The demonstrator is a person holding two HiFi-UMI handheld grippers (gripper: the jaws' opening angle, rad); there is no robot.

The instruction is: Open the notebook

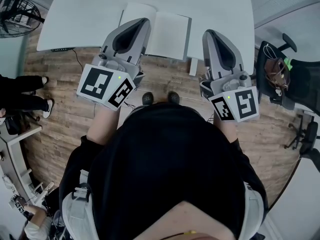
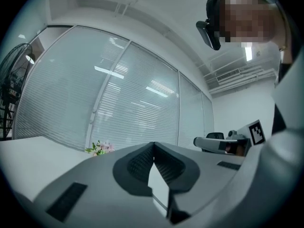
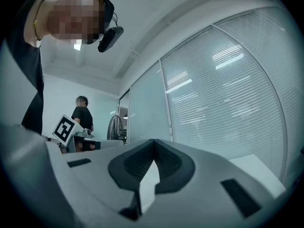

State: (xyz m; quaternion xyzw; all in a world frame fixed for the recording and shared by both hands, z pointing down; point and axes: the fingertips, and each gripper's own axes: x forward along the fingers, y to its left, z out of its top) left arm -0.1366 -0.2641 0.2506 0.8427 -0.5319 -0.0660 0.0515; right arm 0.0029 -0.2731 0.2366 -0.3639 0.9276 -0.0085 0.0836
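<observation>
One flat, white, rectangular notebook (image 1: 170, 34)

left hand-held gripper (image 1: 143, 23), right hand-held gripper (image 1: 208, 34), closed

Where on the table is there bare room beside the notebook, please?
The table is bare left of the notebook and beyond it. The near edge is crowded: the left gripper overlaps the notebook, the right gripper hangs beside it.

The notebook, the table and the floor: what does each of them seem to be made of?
Notebook: paper, matte white, plain pages with a centre fold.
Table: probably laminate or painted board, a smooth pale surface with no grain.
Floor: wood or wood-look planks, brown, with visible grain and seams.
</observation>
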